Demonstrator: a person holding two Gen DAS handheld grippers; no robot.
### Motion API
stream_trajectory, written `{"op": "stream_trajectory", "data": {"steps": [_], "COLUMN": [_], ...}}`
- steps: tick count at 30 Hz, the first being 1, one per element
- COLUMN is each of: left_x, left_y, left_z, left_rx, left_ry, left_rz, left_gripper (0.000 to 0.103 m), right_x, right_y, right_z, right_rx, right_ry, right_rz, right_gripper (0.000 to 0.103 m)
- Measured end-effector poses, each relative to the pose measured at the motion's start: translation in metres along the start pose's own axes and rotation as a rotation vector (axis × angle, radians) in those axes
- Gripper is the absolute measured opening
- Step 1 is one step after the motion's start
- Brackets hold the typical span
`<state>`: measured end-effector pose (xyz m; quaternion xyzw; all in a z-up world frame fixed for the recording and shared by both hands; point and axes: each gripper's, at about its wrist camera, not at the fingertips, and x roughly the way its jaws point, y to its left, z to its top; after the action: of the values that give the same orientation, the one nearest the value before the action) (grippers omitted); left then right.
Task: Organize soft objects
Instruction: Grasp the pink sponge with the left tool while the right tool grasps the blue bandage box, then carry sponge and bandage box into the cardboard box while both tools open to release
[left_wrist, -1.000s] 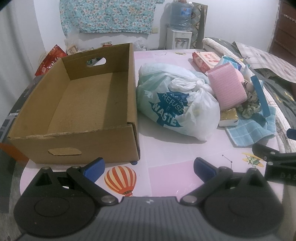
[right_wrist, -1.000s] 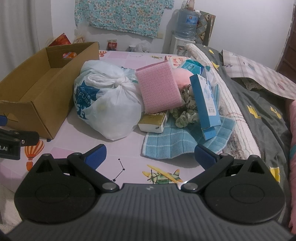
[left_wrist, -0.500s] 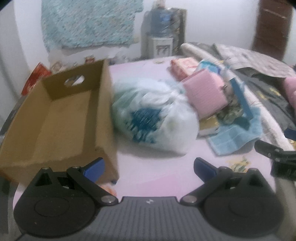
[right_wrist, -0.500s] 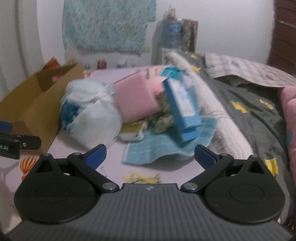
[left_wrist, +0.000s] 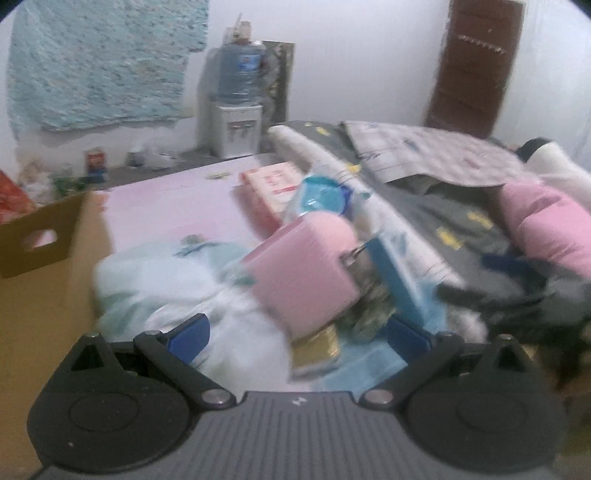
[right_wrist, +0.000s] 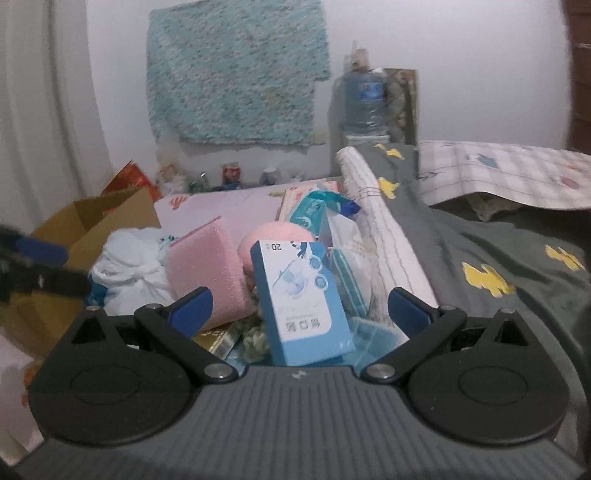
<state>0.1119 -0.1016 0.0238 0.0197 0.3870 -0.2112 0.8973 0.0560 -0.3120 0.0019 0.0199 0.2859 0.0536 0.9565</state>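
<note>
- Both hand-held grippers had moved closer to the pile, away from the cardboard box (right_wrist: 92, 225) at 10 o'clock.
- Right hand-held gripper (right_wrist: 299, 306) stayed spread around the blue box (right_wrist: 301, 302); left hand-held gripper (left_wrist: 299, 336), also spread, faced the pink sponge (left_wrist: 301, 273).

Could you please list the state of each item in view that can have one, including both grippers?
Left hand-held gripper: open, holding nothing.
Right hand-held gripper: open, holding nothing, blue box between its fingers.
Cardboard box: open-topped; contents hidden.
White plastic bag: knotted shut, lying beside the cardboard box.
Blue box: closed, propped upright on the pile.
Pink sponge: tilted, leaning on the pile.
Blue towel: spread flat under the pile.
</note>
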Motion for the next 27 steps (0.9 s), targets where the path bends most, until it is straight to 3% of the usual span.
{"op": "stream_trajectory", "data": {"steps": [5,12,20,24,27], "left_x": [0.045,0.101,0.128,0.139,0.144], "left_y": [0.005,0.013,0.015,0.018,0.021], "left_z": [0.022,0.037,0.041,0.042,0.041], "left_rx": [-0.094,-0.171,-0.176,-0.196,-0.212], "left_ry": [0.065,0.193,0.245,0.265,0.272], "left_rz": [-0.081,-0.105,-0.07,-0.059,-0.069], "left_gripper": [0.099,0.099,0.099,0.099,0.097], "right_x": [0.035,0.072,0.097,0.103,0.101], "right_y": [-0.009,-0.026,-0.036,-0.04,-0.04], "right_z": [0.004,0.002,-0.007,-0.013,-0.016], "right_rx": [-0.032,0.045,0.119,0.18,0.193], "right_ry": [0.029,0.086,0.146,0.164,0.16], "right_rz": [0.051,0.123,0.185,0.23,0.238], "right_gripper": [0.102,0.097,0.092,0.079,0.079]}}
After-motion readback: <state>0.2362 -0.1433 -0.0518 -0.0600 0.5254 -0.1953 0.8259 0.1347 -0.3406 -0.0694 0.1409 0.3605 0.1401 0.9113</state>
